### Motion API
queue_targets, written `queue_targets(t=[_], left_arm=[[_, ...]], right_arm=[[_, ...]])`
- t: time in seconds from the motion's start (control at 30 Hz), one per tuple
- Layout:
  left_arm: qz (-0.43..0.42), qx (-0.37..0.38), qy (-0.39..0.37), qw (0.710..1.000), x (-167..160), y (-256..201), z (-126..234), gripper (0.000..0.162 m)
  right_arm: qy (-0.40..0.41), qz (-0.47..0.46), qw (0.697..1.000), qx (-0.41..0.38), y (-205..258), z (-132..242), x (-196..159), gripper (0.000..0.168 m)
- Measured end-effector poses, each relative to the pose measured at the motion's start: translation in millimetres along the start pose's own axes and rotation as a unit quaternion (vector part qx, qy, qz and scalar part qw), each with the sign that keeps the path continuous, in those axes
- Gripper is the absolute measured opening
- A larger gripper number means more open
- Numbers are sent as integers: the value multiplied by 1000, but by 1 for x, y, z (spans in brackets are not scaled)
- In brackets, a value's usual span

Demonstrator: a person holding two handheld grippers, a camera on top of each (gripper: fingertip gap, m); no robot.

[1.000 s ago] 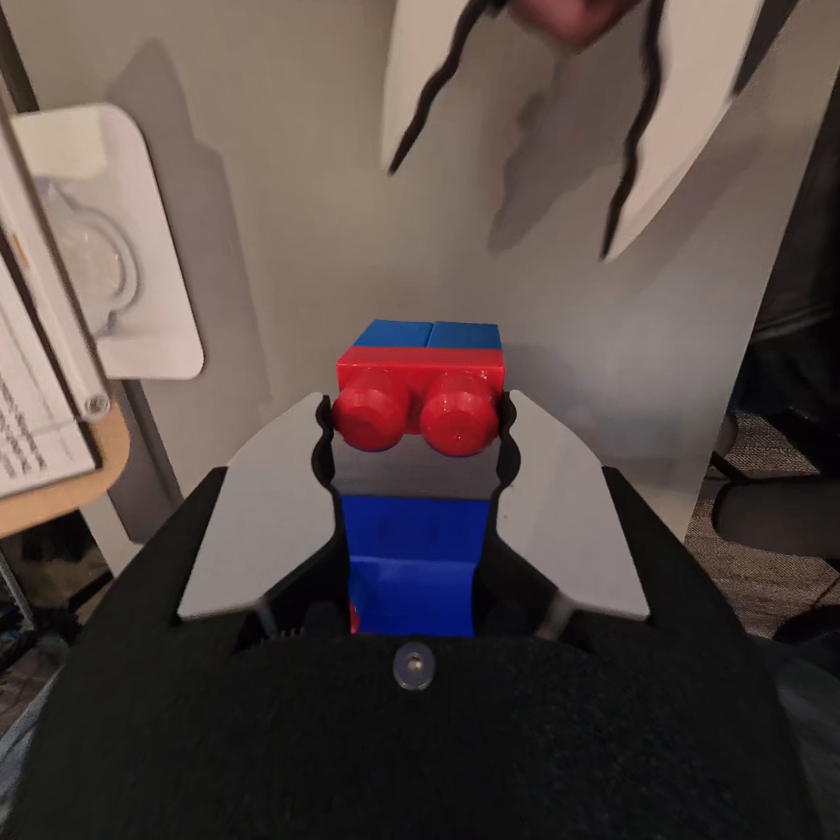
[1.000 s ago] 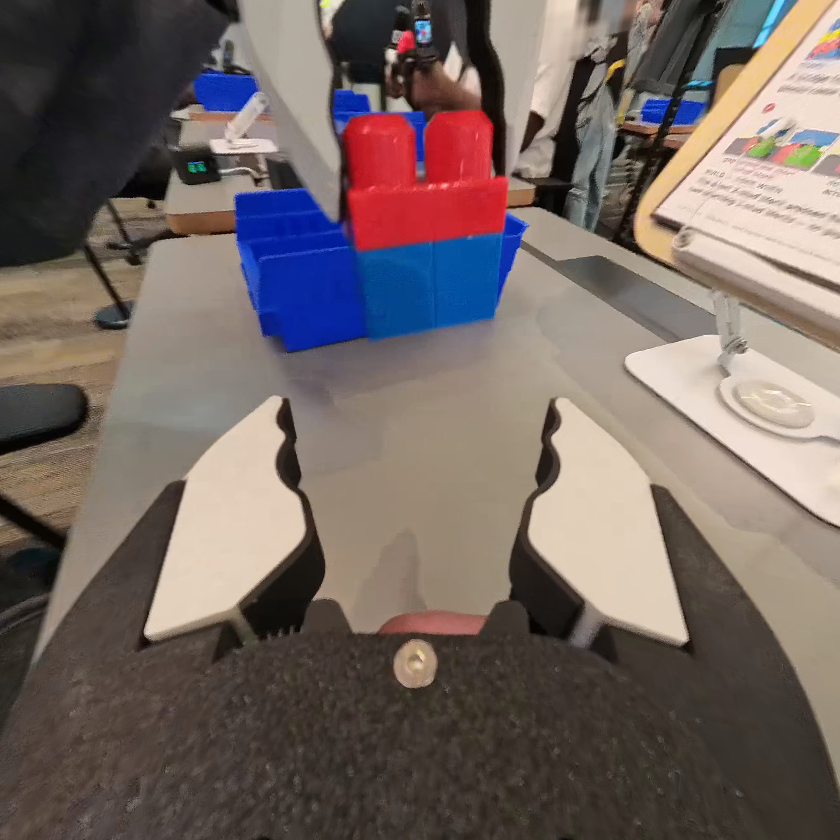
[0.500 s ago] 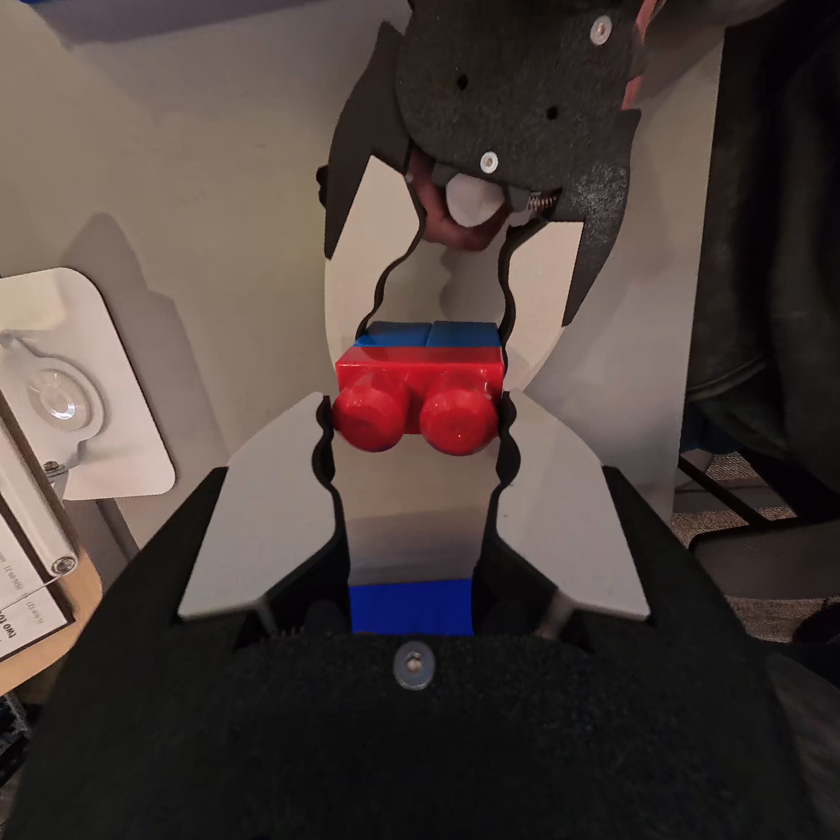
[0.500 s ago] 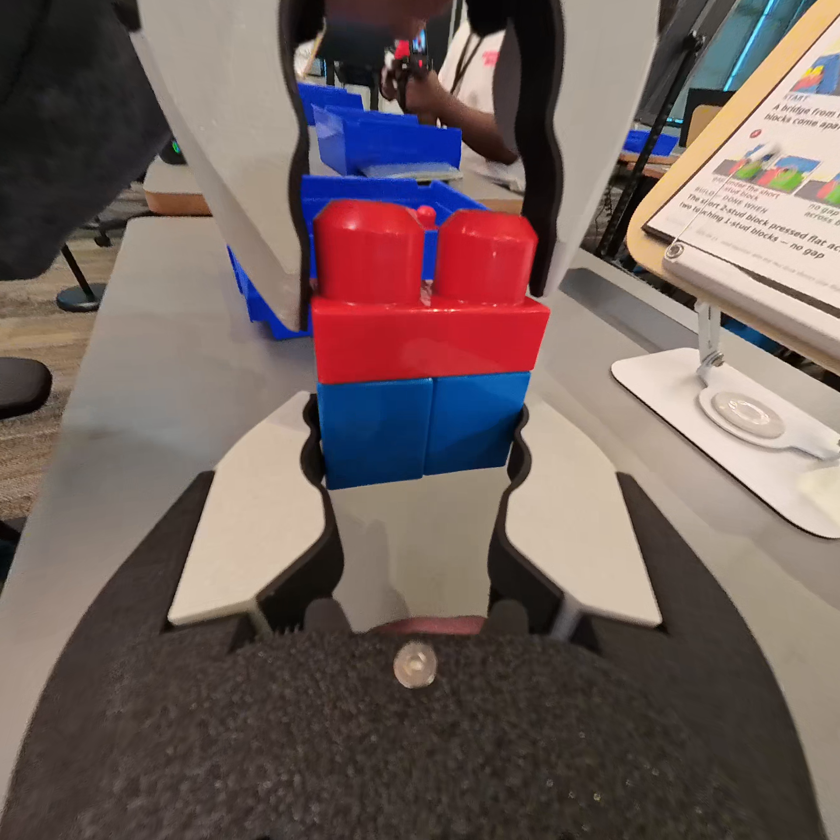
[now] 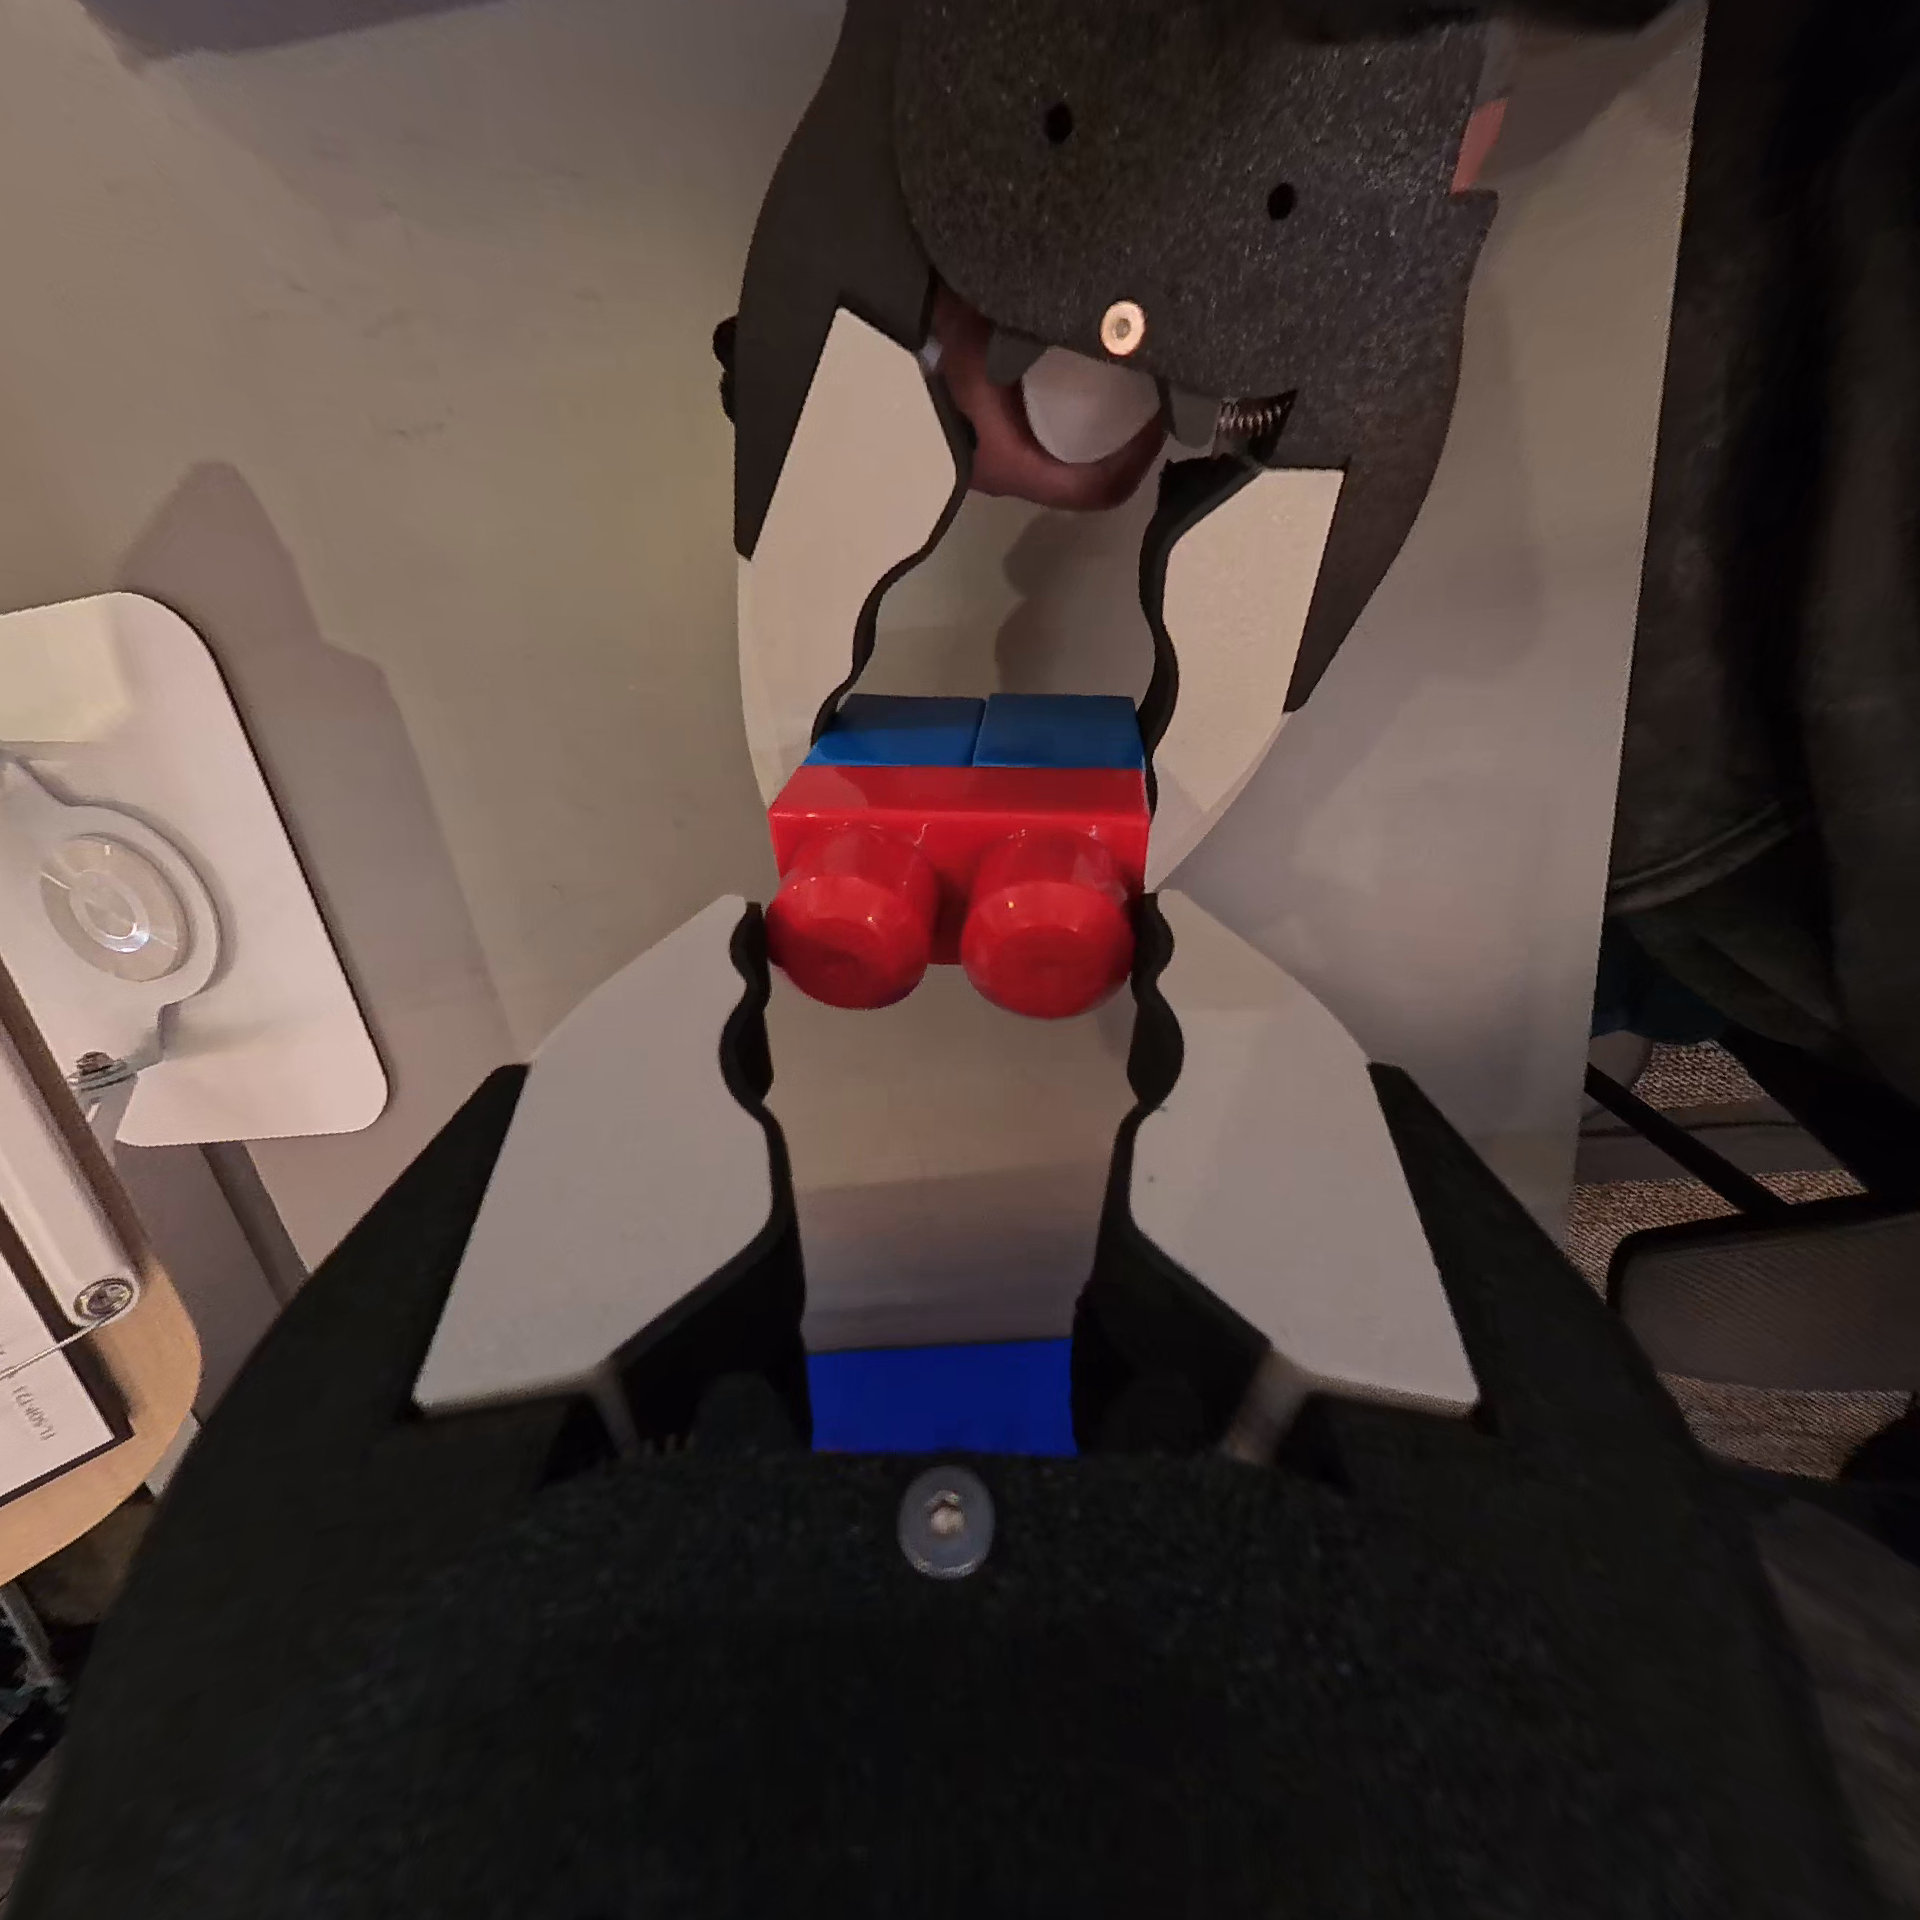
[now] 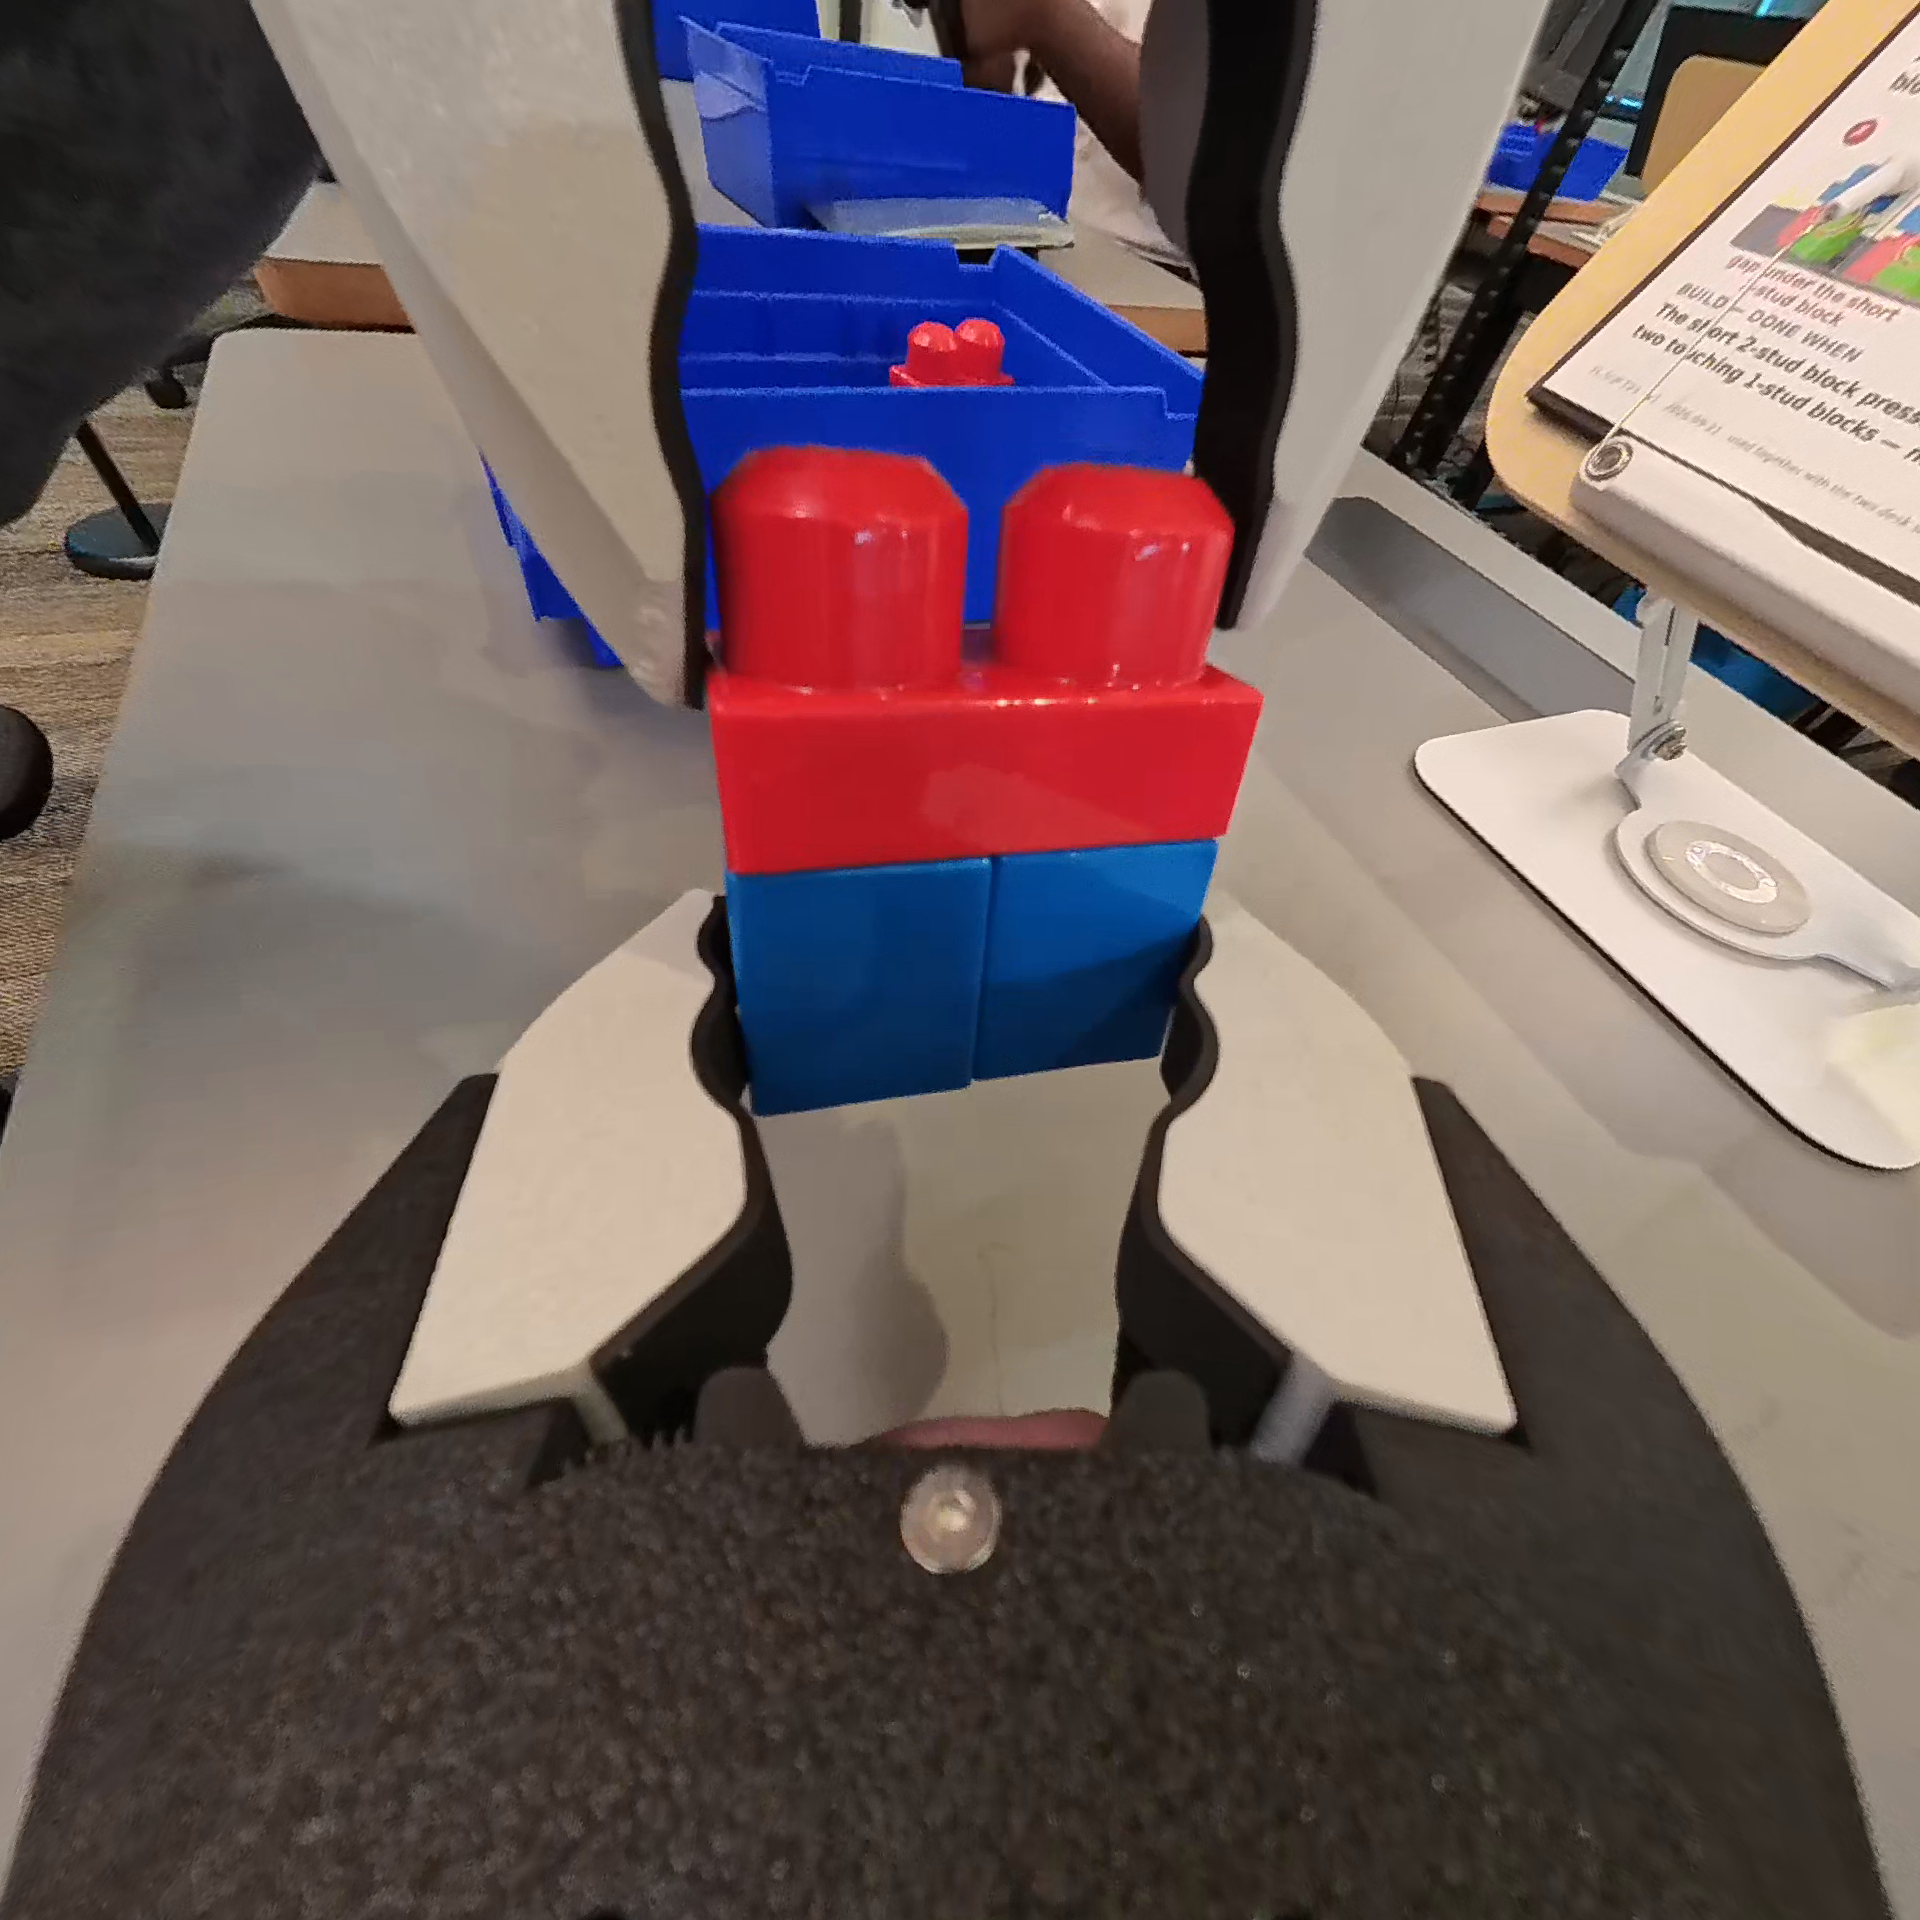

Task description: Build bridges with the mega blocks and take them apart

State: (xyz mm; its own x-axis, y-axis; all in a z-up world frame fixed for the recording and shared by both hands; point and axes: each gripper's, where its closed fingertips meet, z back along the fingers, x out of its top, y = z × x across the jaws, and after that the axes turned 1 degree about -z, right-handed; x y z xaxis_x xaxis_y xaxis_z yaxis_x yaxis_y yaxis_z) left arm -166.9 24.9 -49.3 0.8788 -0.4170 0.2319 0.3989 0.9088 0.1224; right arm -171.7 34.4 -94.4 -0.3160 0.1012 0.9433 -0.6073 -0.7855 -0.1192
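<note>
So right now I've got both grippers on the little bridge at once. My left gripper (image 5: 948,940) comes down from above and its fingertips sit against the outer sides of the two studs on the red two-stud block (image 5: 961,831), clamped on it as far as I can tell. From the right wrist view that same red block (image 6: 982,764) sits flat across two blue one-stud blocks: the left blue block (image 6: 857,977) and the right blue block (image 6: 1086,951) are pushed together, touching, with only a seam between them. My right gripper (image 6: 951,982) comes in low, and its fingers press the outer faces of the blue pair, one on each side, so it's squeezing both of them. The whole stack stands upright on the grey table (image 6: 312,831), roughly mid-table in front of me. Behind it there's a blue bin (image 6: 935,416) with another red block (image 6: 951,353) poking up inside. Off to my right a white stand base (image 6: 1662,883) holds up an instruction board (image 6: 1766,343). From the left wrist view I can also see the right gripper's black body (image 5: 1174,187) across from me.
</note>
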Motion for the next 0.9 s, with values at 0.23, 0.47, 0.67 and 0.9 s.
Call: queue_targets(t=[0.23,0.47,0.67,0.9], left_arm=[[11,-5,-6,1000,-2,2,-3,66],[24,-29,-14,999,-4,-3,-1,64],[31,-38,-16,999,-9,-5,-5,64],[63,4,-68,996,-12,15,34,63]], right_arm=[[13,-10,1000,8,0,-1,-5,80],[17,-15,999,26,6,-2,-7,80],[26,-19,999,32,9,-4,-10,80],[61,-30,997,24,7,-6,-47,80]])
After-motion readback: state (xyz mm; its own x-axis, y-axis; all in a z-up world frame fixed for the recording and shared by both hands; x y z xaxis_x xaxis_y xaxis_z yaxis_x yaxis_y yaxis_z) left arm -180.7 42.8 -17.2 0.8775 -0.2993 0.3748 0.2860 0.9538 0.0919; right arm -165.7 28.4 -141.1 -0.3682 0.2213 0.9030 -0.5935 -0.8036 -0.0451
